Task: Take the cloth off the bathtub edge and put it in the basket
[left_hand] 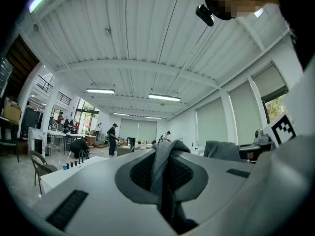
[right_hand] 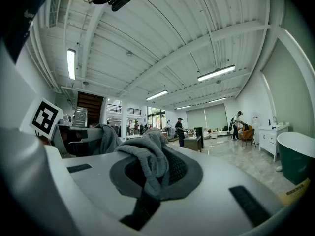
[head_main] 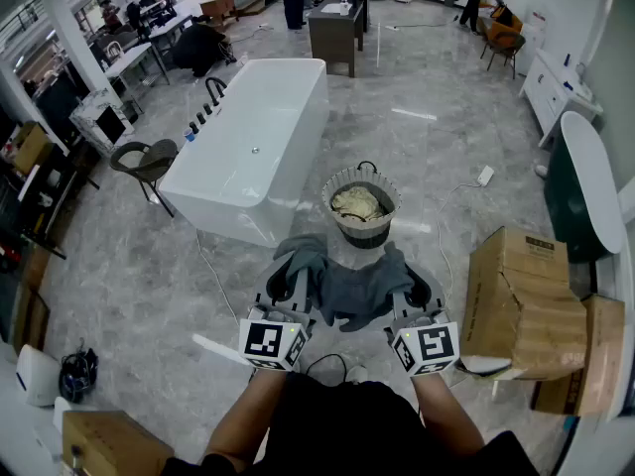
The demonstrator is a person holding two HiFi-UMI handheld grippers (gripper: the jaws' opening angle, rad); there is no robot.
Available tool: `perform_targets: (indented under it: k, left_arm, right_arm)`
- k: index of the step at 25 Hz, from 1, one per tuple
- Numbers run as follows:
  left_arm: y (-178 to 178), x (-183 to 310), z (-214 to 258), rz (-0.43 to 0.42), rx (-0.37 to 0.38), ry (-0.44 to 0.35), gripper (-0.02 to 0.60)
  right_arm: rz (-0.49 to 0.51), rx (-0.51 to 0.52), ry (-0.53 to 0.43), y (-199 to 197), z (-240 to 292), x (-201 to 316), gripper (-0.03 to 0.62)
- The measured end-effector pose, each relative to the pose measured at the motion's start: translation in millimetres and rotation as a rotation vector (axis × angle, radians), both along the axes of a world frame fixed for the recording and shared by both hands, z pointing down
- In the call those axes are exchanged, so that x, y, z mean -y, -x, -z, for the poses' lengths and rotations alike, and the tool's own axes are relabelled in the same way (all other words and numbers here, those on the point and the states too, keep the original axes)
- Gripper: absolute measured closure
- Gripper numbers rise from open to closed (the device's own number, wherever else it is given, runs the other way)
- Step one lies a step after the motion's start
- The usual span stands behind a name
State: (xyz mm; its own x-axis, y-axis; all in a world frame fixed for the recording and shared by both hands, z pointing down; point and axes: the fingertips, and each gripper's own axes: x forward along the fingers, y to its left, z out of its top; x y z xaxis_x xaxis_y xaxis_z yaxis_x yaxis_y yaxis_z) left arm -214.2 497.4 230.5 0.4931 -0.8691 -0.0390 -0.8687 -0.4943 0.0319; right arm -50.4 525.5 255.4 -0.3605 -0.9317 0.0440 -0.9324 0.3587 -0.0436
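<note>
**Cloth Clear of Tub, Held Short of Basket**

Position: The grey cloth (head_main: 349, 288) is off the bathtub (head_main: 230, 209) and hangs in the air, strung between the two grippers in front of the person. It touches neither tub nor floor. The basket (head_main: 365, 234) stands on the floor just beyond it, near the tub's corner, with a pale bundle (head_main: 357, 203) already lying inside.

Grip: The left gripper (head_main: 286, 286) is clamped on one gathered end of the cloth. Its own view shows a fold pinched between jaws that are nearly together. The right gripper (head_main: 415, 291) is likewise closed narrow on the other end, with fabric heaped over its tips. Both point level.

Assessment: Removal appears complete and the carry to the basket is in hand. The drop is not yet made.

Recommendations for the step:
- Bring both grippers forward together so that the sagging middle of the cloth sits over the basket's mouth, not its near rim.
- Draw the two ends closer before lowering; as spread now, the cloth looks wider than the opening and would likely drape over the rim.
- Lower until the bulk rests on the pale bundle, then part both sets of jaws at once.
- Mind the cardboard box (head_main: 521, 300) close on the right.
</note>
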Motion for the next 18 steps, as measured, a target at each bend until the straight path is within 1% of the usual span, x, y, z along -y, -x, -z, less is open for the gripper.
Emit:
perform_targets:
  k: [5, 9, 11, 13, 18]
  left_arm:
    - [8, 1, -4, 0.024, -0.026, 0.008, 0.551]
    - [8, 5, 0, 0.024, -0.025, -0.009, 0.551]
    - [5, 10, 4, 0.014, -0.009, -0.026, 0.551]
    - [5, 16, 4, 0.009, -0.007, -0.027, 0.551]
    - [-9, 39, -1, -0.018, -0.043, -0.002, 0.551]
  right_arm:
    - [0.067, 0.08, -0.008, 4, 1, -6, 0.556]
    - [0.105, 0.06, 0.007, 4, -2, -9, 0.556]
    - [0.109, 0.054, 0.013, 1, -5, -7, 0.556]
    - [0.102, 0.051, 0.026, -1, -10, -3, 0.556]
    - [0.063, 0.063, 0.039, -17, -15, 15, 0.556]
